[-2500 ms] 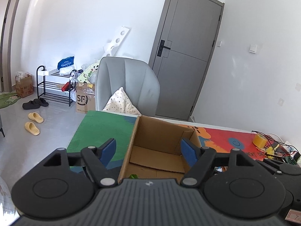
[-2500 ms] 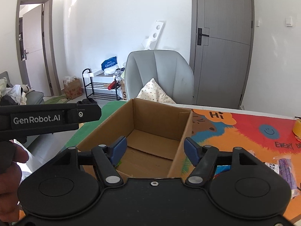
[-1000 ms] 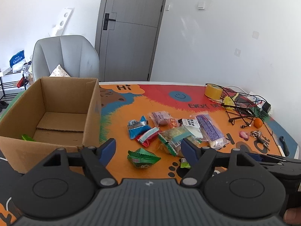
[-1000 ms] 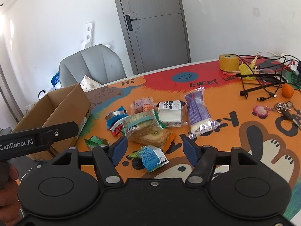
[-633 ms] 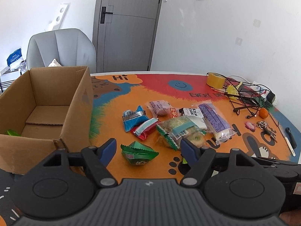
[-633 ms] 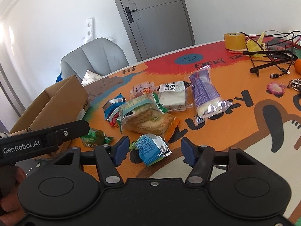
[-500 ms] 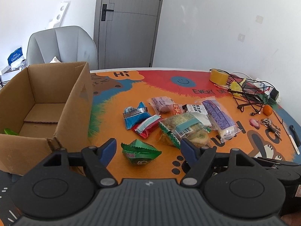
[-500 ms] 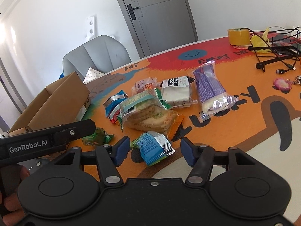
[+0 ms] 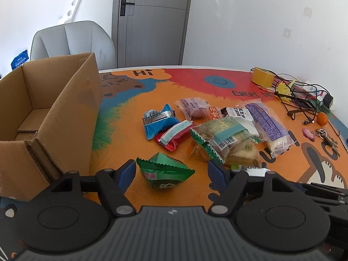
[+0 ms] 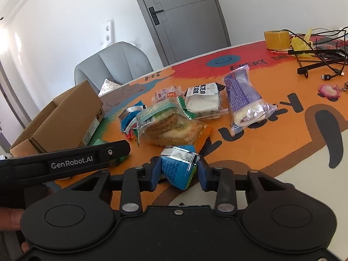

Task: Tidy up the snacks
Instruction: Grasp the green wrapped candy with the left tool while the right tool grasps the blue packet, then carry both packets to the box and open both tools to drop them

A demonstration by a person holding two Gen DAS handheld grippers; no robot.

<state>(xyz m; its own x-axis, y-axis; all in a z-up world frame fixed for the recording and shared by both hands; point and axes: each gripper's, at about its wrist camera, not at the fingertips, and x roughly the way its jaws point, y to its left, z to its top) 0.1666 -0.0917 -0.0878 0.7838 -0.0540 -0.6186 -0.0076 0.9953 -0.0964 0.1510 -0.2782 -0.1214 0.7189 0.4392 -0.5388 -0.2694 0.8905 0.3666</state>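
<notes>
The cardboard box (image 9: 50,117) stands open-topped to the left of and beyond the left gripper's jaws, presumably set there as the receptacle, since its mouth faces up within reach of both tools. The table (image 9: 217,87), covered in a bright cartoon print, carries the loose snacks ahead of both sets of jaws. The main heap lies ahead and right of the left jaws: a biscuit pack (image 9: 226,145), a purple bar (image 9: 265,124), a blue packet (image 9: 158,124) and a red packet (image 9: 174,134), spread flat and partly overlapping.

The left gripper (image 9: 170,174) is spread wide, its jaws either side of the green packet (image 9: 163,173) without touching it; this appears to be a lined-up approach awaiting closure. The right gripper (image 10: 176,171) is closed in on the blue-green packet (image 10: 177,166), both pads against the wrapper, evidently a grasp taken on the nearest item. Whether that packet is clear of the table cannot be determined. Judged stage: early, most snacks outside the box.
</notes>
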